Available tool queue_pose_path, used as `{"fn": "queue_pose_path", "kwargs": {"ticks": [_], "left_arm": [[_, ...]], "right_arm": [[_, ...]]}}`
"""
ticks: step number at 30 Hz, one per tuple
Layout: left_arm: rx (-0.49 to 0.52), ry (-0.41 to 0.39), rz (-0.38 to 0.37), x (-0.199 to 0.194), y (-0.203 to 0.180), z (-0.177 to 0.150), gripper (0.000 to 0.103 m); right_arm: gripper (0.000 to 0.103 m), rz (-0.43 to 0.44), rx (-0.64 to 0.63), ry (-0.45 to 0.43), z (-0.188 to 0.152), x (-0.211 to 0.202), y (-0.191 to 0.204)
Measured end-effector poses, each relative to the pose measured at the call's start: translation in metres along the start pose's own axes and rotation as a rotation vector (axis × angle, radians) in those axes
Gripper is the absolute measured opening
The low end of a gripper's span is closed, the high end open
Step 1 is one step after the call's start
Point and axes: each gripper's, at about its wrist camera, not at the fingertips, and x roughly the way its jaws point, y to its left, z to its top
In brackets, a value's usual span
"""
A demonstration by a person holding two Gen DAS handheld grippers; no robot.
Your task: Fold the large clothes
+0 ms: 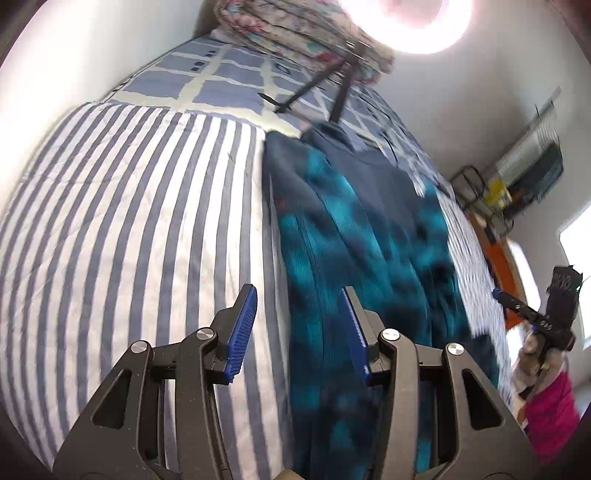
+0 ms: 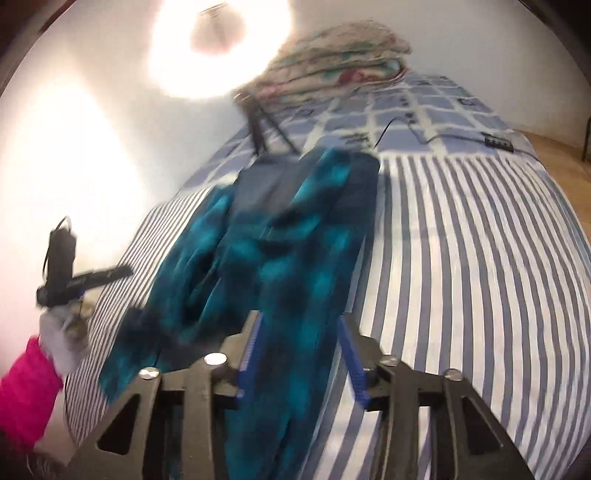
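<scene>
Left tongs (image 1: 299, 328) partly spread, pinching nothing, pads over the edge where one teal tie-dye garment (image 1: 354, 229) meets the striped bed cover (image 1: 129, 221). Right tongs (image 2: 299, 350) also partly spread, garment fabric lying between the pads (whether they press it I cannot tell, blurred). One bed; beyond the tongs, one folded floral blanket (image 1: 295, 29) against the white wall (image 1: 62, 48).
</scene>
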Motion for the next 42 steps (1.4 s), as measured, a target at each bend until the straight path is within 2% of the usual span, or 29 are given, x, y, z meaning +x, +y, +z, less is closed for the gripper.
{"fn": "queue_pose_path", "kwargs": {"ticks": [3, 5, 8, 10, 13, 16, 18, 20, 22, 23, 24, 25, 26, 29, 31, 34, 36, 37, 38, 39, 41, 42], "left_arm": [[0.02, -0.022, 0.027, 0.018, -0.002, 0.026, 0.047], [0.03, -0.028, 0.042, 0.031, -0.003, 0.041, 0.047], [-0.003, -0.014, 0.047, 0.051, 0.004, 0.061, 0.047], [-0.049, 0.011, 0.037, 0.066, 0.012, 0.071, 0.054], [-0.107, -0.005, 0.051, 0.082, 0.025, 0.083, 0.054], [-0.153, -0.008, 0.022, 0.098, 0.034, 0.092, 0.054], [-0.159, 0.001, 0.01, 0.111, 0.034, 0.099, 0.054], [-0.149, 0.023, -0.001, 0.121, 0.031, 0.102, 0.054], [-0.123, 0.04, 0.01, 0.132, 0.027, 0.105, 0.054], [-0.114, 0.036, 0.019, 0.135, 0.026, 0.106, 0.054], [-0.115, 0.027, 0.025, 0.138, 0.026, 0.108, 0.054], [-0.131, 0.016, 0.017, 0.139, 0.029, 0.11, 0.054], [-0.155, 0.008, 0.005, 0.142, 0.032, 0.113, 0.054], [-0.174, -0.001, -0.001, 0.149, 0.035, 0.118, 0.054], [-0.123, 0.001, 0.029, 0.154, 0.028, 0.121, 0.054], [-0.019, 0.016, 0.11, 0.161, 0.011, 0.122, 0.054], [0.025, 0.019, 0.151, 0.166, 0.0, 0.122, 0.049], [0.039, 0.018, 0.16, 0.167, -0.005, 0.121, 0.032], [0.039, 0.013, 0.162, 0.169, -0.008, 0.119, 0.025], [0.041, -0.005, 0.179, 0.17, -0.013, 0.115, 0.023], [0.084, -0.023, 0.215, 0.171, -0.024, 0.109, 0.011], [0.102, -0.033, 0.228, 0.171, -0.028, 0.108, 0.009]], "right_arm": [[0.037, -0.026, 0.048, -0.05, 0.038, 0.034, -0.01], [0.037, -0.031, 0.063, -0.067, 0.052, 0.05, -0.014], [0.036, -0.043, 0.077, -0.071, 0.073, 0.077, -0.017], [0.036, -0.038, 0.079, -0.044, 0.084, 0.101, -0.015], [0.037, -0.022, 0.05, 0.027, 0.088, 0.13, -0.007], [0.037, -0.094, -0.079, 0.128, 0.083, 0.164, 0.011], [0.044, -0.097, -0.114, 0.121, 0.081, 0.163, 0.018], [0.047, -0.054, -0.107, 0.119, 0.083, 0.155, 0.016], [0.049, 0.05, -0.071, 0.057, 0.087, 0.133, 0.002], [0.052, 0.07, -0.049, 0.029, 0.089, 0.127, -0.004], [0.06, 0.091, -0.011, -0.016, 0.09, 0.116, -0.018], [0.066, 0.091, 0.023, -0.045, 0.091, 0.111, -0.03], [0.068, 0.079, 0.089, -0.072, 0.091, 0.107, -0.049], [0.067, 0.013, 0.199, -0.061, 0.09, 0.115, -0.083], [0.067, -0.028, 0.245, -0.047, 0.085, 0.128, -0.098], [0.067, -0.011, 0.283, -0.076, 0.086, 0.134, -0.105], [0.067, -0.002, 0.301, -0.091, 0.095, 0.14, -0.104], [0.067, -0.009, 0.3, -0.088, 0.1, 0.143, -0.101], [0.067, -0.013, 0.281, -0.079, 0.104, 0.148, -0.094], [0.061, -0.015, 0.249, -0.062, 0.108, 0.152, -0.085], [0.04, -0.004, 0.179, -0.012, 0.114, 0.165, -0.071], [0.029, -0.019, 0.13, 0.025, 0.115, 0.171, -0.06]]}}
